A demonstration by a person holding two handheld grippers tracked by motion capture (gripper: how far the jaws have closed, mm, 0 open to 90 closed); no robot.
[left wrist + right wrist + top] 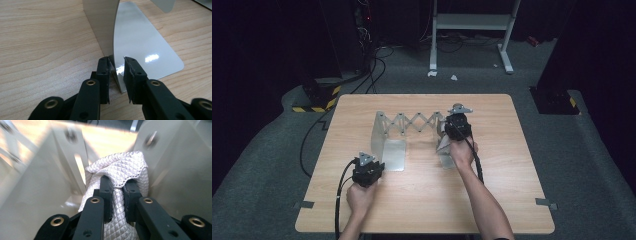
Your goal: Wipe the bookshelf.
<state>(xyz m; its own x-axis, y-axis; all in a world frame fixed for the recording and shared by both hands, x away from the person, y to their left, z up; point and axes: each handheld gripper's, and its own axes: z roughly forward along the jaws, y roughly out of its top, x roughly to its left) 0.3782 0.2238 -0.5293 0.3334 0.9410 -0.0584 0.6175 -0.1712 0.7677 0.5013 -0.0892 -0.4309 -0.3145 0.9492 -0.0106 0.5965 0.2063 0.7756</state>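
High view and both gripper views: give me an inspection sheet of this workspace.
Surface: wooden table, tape bits at both side edges.
Job's things: metal expanding rack with end plates; white cloth at its right end.
Clutter: nothing seen.
Grippers: left gripper straddles the left plate's edge, gap on one side; right gripper pinches the cloth between two plates.
Cables: one trails from each gripper; more on the floor behind.
Surroundings: grey carpet, white stand legs, hazard-striped bases, dark room.

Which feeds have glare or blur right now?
Left gripper view: sharp, with glare on the bookend's base plate. Right gripper view: white cloth sharp, metal panels around it blurred and washed out. High view: table evenly lit, surroundings dark.
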